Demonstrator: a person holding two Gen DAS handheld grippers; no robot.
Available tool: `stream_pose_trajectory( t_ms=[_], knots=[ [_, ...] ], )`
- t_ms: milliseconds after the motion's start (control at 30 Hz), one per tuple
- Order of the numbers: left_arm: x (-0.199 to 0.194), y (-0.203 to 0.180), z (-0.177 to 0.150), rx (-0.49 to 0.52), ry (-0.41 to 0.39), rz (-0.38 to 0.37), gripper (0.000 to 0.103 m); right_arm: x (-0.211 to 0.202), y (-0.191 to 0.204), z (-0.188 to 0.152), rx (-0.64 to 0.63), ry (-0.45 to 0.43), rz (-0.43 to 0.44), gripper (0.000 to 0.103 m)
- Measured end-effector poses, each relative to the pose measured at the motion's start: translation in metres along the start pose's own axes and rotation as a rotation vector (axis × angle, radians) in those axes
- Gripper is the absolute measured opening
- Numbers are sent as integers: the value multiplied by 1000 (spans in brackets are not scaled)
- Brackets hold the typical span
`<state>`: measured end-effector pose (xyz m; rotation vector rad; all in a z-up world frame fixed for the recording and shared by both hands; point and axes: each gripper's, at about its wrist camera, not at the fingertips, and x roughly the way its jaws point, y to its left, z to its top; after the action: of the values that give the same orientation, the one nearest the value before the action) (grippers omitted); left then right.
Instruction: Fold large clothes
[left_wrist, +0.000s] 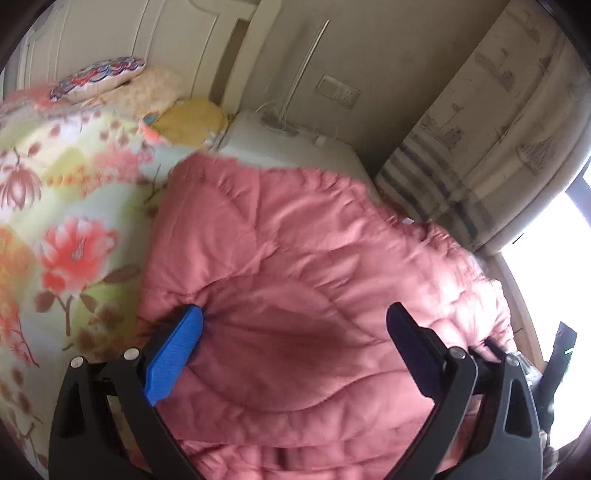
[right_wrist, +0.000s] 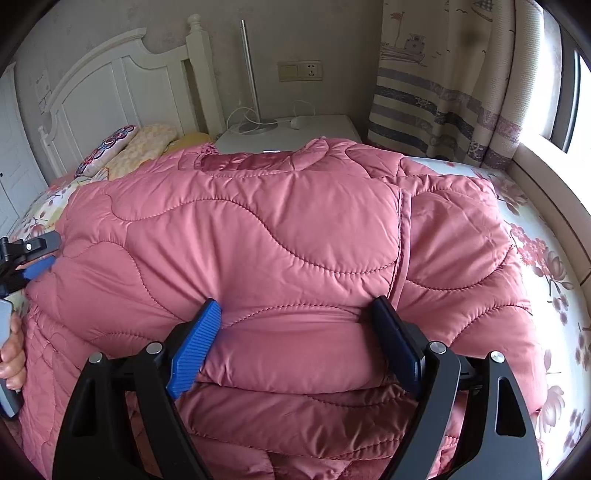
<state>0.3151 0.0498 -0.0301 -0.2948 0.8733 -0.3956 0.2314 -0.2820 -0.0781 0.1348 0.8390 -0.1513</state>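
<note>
Mid-fold: left hand-held gripper (left_wrist: 295, 317) hung spread over the pink quilted coat (right_wrist: 258, 240) on the floral bed (right_wrist: 535, 258), pinching nothing. Right hand-held gripper (right_wrist: 295, 314) straddled a puffed fold, wide, grip uncertain. Next, probably: flattening the fold.

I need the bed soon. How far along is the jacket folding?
Done: the pink jacket lies on the bed with a thick fold doubled over it. In hand: the right gripper straddles that fold's puffy edge; the left gripper hovers open over the fabric. Left: the bundle is still wide and loose, so more folds remain.
</note>
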Motion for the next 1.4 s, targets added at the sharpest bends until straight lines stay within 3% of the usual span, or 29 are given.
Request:
stream_pose_trajectory(
  t_ms=[67,133,267,367,467,567,700,767,833,900,933,1133,1200,1400],
  knots=[
    [-10,-1,11,-25,-41,-58,99,0,-1,0,4,2,5,81],
    [-7,-2,23,-18,-65,-17,99,1,0,0,2,3,5,82],
    [41,20,28,-53,63,65,100,0,0,0,5,2,9,82],
    [37,20,33,-50,55,72,100,0,1,0,2,1,18,82],
    [21,26,51,-121,12,-27,100,0,0,0,7,1,23,82],
    [22,32,71,-121,-17,19,100,0,0,0,7,1,23,83],
    [67,45,81,-110,143,44,100,0,0,0,10,1,27,83],
    [69,45,87,-89,154,57,100,0,0,0,10,0,31,83],
    [59,46,101,-128,141,24,100,0,0,0,10,0,31,83],
    [42,45,115,-157,74,-41,100,0,0,0,11,1,34,84],
    [40,44,118,-152,60,-39,100,0,0,0,11,1,36,84],
    [92,47,106,-81,158,39,100,0,0,0,11,2,42,85],
    [96,42,96,-7,89,50,101,0,0,0,11,1,45,86],
    [99,18,100,82,136,212,101,0,1,0,9,1,47,86]
  ],
)
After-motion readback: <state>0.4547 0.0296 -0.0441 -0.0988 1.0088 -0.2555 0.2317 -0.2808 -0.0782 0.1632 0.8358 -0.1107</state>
